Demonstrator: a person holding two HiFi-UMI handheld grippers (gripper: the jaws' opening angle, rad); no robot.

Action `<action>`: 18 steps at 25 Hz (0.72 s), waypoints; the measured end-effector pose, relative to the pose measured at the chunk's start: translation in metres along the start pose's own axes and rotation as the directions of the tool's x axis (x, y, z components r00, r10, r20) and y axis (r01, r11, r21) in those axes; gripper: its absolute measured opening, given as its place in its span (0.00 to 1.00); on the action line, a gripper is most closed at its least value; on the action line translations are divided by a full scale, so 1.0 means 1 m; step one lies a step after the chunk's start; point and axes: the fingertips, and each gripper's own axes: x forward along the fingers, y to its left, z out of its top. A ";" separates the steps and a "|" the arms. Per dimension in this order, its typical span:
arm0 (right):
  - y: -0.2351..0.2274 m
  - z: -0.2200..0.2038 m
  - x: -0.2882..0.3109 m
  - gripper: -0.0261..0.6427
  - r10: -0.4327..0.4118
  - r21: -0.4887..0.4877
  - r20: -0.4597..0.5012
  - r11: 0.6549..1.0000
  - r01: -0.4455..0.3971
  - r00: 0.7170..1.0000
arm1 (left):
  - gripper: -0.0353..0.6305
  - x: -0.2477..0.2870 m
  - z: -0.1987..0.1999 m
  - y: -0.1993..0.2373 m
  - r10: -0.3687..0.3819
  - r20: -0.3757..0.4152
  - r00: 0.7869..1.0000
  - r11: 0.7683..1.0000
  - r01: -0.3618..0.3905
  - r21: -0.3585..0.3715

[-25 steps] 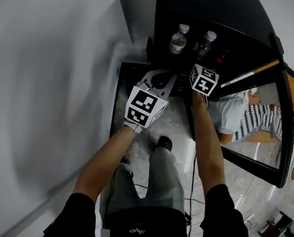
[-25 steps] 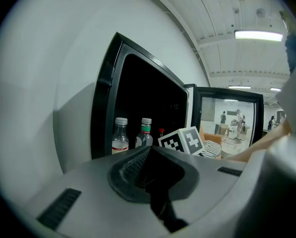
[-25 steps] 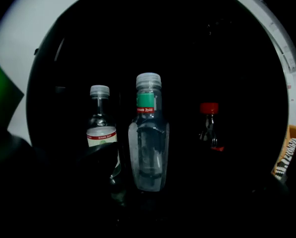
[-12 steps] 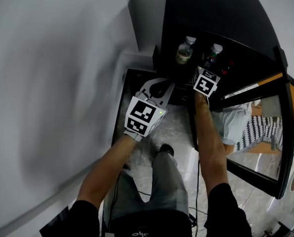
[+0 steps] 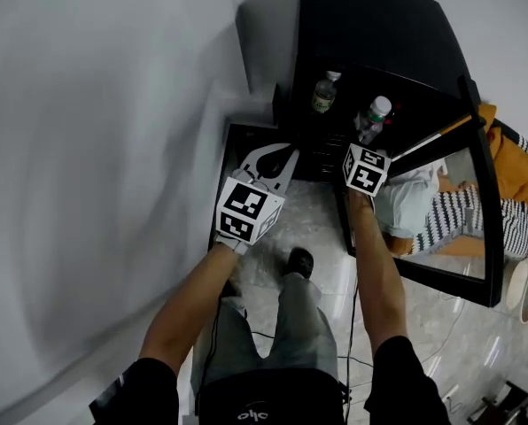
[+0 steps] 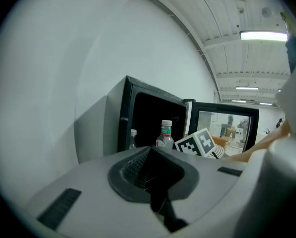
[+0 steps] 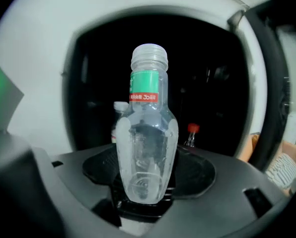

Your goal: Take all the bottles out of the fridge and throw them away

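Both bare forearms point(image 5: 376, 282) reach forward, side by side. Left gripper point(image 5: 280, 156): jaws together, nothing between them. Right gripper point(image 5: 367, 140): jaws have just been closing and are clamped on the base of an upright clear bottle point(image 7: 147, 148).

The clear bottle point(image 7: 147, 143) hides most of a second bottle point(image 7: 119, 107) behind it; a red-capped bottle point(image 7: 192, 130) is indistinct.

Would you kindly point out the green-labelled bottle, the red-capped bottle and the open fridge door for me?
green-labelled bottle point(image 7: 147, 148): right gripper view, on its clear body.
red-capped bottle point(image 7: 192, 129): right gripper view, on its red cap.
fridge door point(image 5: 434, 224): head view, on its glass pane.
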 end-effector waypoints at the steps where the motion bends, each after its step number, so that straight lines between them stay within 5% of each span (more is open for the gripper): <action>1: 0.005 0.006 -0.016 0.50 0.008 -0.002 -0.002 1.000 -0.008 1.000 | 0.06 -0.009 0.008 -0.003 -0.002 -0.001 1.000 1.000 0.002 -0.002; 18: 0.053 0.177 -0.285 0.50 0.173 -0.001 0.038 0.985 -0.173 0.984 | 0.06 -0.142 0.162 -0.056 -0.033 0.068 0.997 0.996 0.039 -0.075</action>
